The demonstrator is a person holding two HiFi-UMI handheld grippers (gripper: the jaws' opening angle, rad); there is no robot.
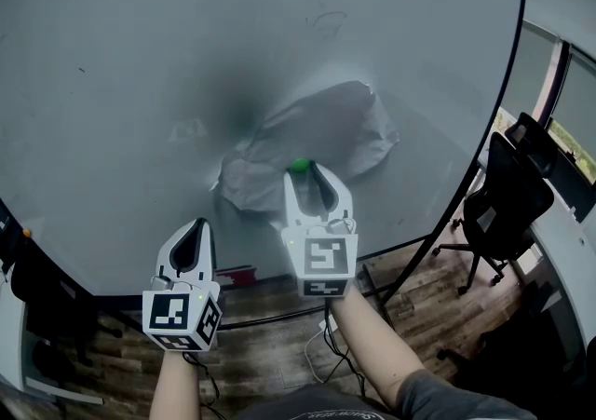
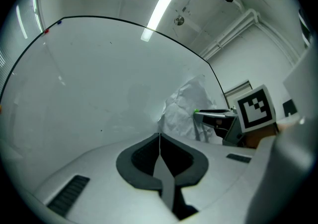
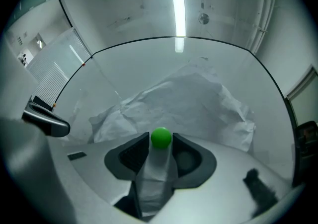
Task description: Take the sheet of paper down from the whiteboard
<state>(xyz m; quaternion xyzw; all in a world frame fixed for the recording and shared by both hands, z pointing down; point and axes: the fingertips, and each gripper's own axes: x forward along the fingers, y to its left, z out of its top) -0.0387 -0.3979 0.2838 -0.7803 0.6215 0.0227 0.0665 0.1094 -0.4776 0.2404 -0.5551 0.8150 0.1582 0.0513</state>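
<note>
A crumpled white sheet of paper [image 1: 321, 134] [image 3: 198, 101] [image 2: 185, 111] hangs on the grey whiteboard [image 1: 130, 83]. A small green magnet [image 1: 300, 167] [image 3: 161, 137] sits at the sheet's lower edge. My right gripper [image 1: 302, 172] [image 3: 161, 141] reaches up to the board, and the magnet fills the narrow gap between its two jaw tips, touching both. My left gripper [image 1: 198, 225] [image 2: 159, 136] is shut and empty. It hovers lower and to the left, short of the bare board. The left gripper view shows the right gripper [image 2: 214, 117] from the side against the paper.
The board's dark rim [image 1: 470, 176] curves down on the right. A black office chair [image 1: 503, 199] stands beyond it on the wooden floor [image 1: 428, 269]. A red object [image 1: 235, 274] lies at the board's lower edge. Cables [image 1: 321, 344] trail below.
</note>
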